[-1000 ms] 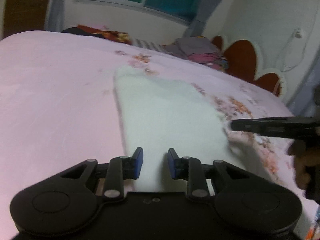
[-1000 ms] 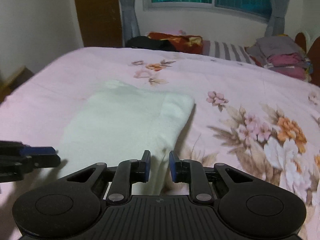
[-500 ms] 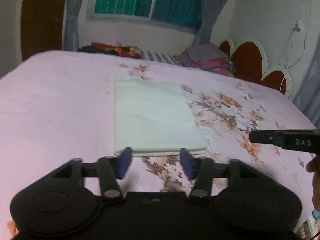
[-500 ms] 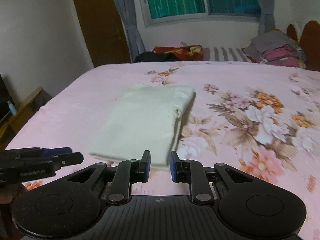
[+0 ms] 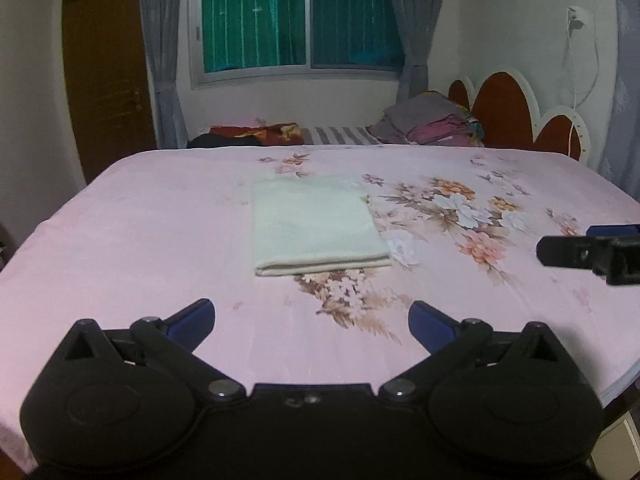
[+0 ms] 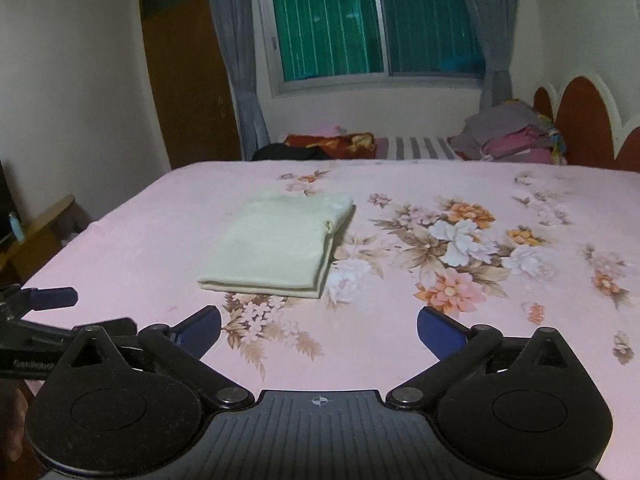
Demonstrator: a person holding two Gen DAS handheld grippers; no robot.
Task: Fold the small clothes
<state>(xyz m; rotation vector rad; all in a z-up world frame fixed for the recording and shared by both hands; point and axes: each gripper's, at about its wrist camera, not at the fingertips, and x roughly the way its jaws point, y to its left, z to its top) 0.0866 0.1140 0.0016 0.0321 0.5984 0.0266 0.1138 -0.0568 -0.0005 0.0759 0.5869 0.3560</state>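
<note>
A pale cream garment (image 5: pixel 316 226), folded into a flat rectangle, lies on the pink floral bedsheet (image 5: pixel 140 240); it also shows in the right wrist view (image 6: pixel 280 244). My left gripper (image 5: pixel 311 320) is open and empty, held back from the garment's near edge. My right gripper (image 6: pixel 319 326) is open and empty too, back from the garment and a little to its right. The right gripper shows at the right edge of the left wrist view (image 5: pixel 592 254). The left gripper shows at the left edge of the right wrist view (image 6: pixel 40 312).
A stack of folded clothes (image 5: pixel 428 124) and dark and red fabric (image 5: pixel 248 136) lie at the bed's far side, by a red headboard (image 5: pixel 504 116). A window with grey curtains and a brown door (image 5: pixel 108 80) stand behind. A low wooden piece (image 6: pixel 40 224) stands left of the bed.
Both grippers let go of the garment, opened wide and pulled back toward the near edge of the bed. The folded garment stays flat on the sheet.
</note>
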